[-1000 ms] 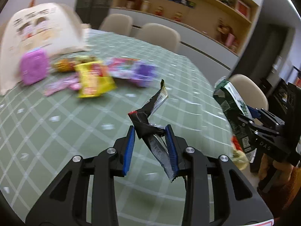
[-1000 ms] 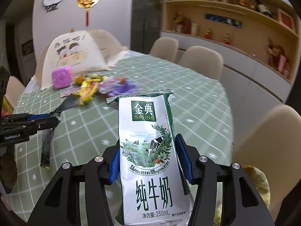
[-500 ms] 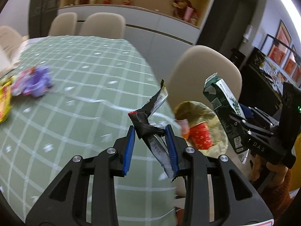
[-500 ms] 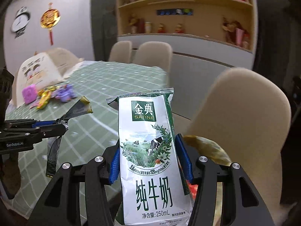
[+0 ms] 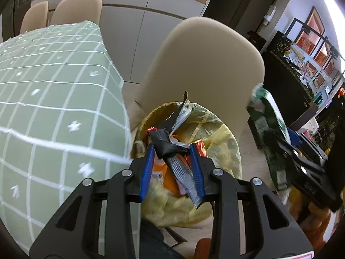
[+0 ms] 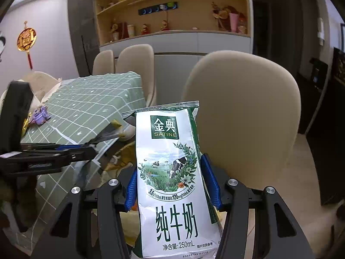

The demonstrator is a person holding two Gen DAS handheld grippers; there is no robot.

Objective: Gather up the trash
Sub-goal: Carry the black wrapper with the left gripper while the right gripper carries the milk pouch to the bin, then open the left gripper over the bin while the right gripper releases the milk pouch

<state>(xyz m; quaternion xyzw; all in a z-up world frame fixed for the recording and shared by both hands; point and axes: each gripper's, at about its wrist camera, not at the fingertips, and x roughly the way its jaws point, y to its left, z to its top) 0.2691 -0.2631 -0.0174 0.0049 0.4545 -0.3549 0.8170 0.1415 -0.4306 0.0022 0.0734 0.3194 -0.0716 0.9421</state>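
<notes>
- Both grippers have swung off the tabletop since a second ago, when the snack pile filled the left wrist view; now the table's edge sits to the left and a lined bin lies straight below.
- Largest nearby, the beige chair [image 5: 207, 69] stands just behind the bin, its back filling the far side of both views.
- Draped in a green checked cloth, the table [image 5: 54, 99] ends right beside the bin, which likely makes the drop a short carry.
- Holding earlier rubbish, the yellow-lined trash bin [image 5: 217, 133] waits with its mouth open upward.
- Standing upright in the right gripper [image 6: 172, 183], whose jaws are clamped on its sides, the milk carton [image 6: 172, 172] hangs over the bin's near edge, probably waiting its turn.
- Pinched between the closed jaws of the left gripper [image 5: 172, 168], the twisted black-and-silver wrapper [image 5: 170, 146] hangs directly above the bin mouth, placed so that releasing should drop it inside.
</notes>
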